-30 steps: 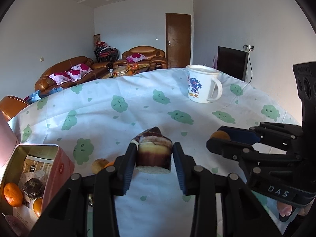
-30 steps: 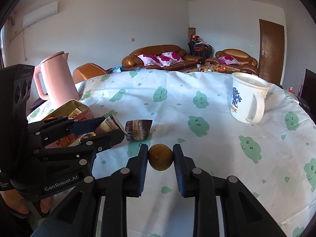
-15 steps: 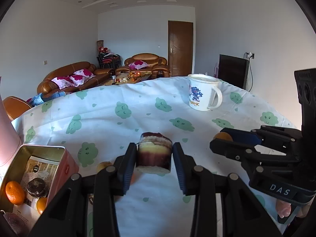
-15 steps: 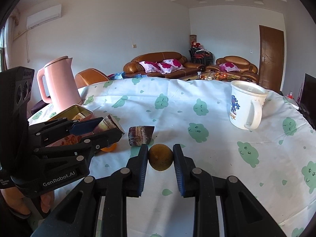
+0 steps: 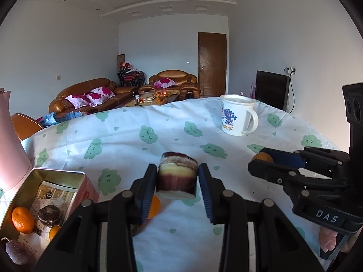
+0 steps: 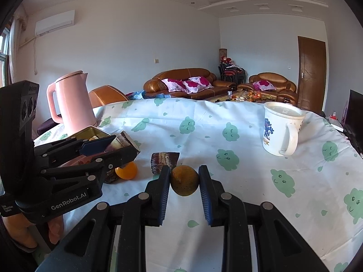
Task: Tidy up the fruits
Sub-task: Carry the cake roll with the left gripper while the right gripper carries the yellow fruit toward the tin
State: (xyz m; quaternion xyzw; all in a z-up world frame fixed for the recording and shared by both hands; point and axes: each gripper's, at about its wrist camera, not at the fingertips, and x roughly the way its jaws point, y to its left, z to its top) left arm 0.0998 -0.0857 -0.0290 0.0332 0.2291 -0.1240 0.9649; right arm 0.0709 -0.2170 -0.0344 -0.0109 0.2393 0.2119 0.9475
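Observation:
My left gripper [image 5: 177,179] is shut on a purple-skinned sugarcane piece [image 5: 177,176] and holds it above the table; it also shows in the right wrist view [image 6: 123,144]. My right gripper [image 6: 184,179] is shut on a brownish-orange citrus fruit [image 6: 184,180], seen from the left wrist view [image 5: 263,158]. An open tin box [image 5: 48,200] at lower left holds a mandarin [image 5: 22,219], a dark round fruit [image 5: 50,214] and more fruit. On the cloth lie a small orange [image 6: 126,170] and another sugarcane piece [image 6: 164,161].
A white mug [image 6: 281,131] stands at the far right of the table. A pink kettle [image 6: 72,103] stands at the far left behind the tin. The tablecloth [image 6: 226,117] is white with green prints. Sofas stand beyond the table.
Both grippers have risen a little with their loads still held. The left gripper has shifted so the small orange on the cloth now shows under its left finger.

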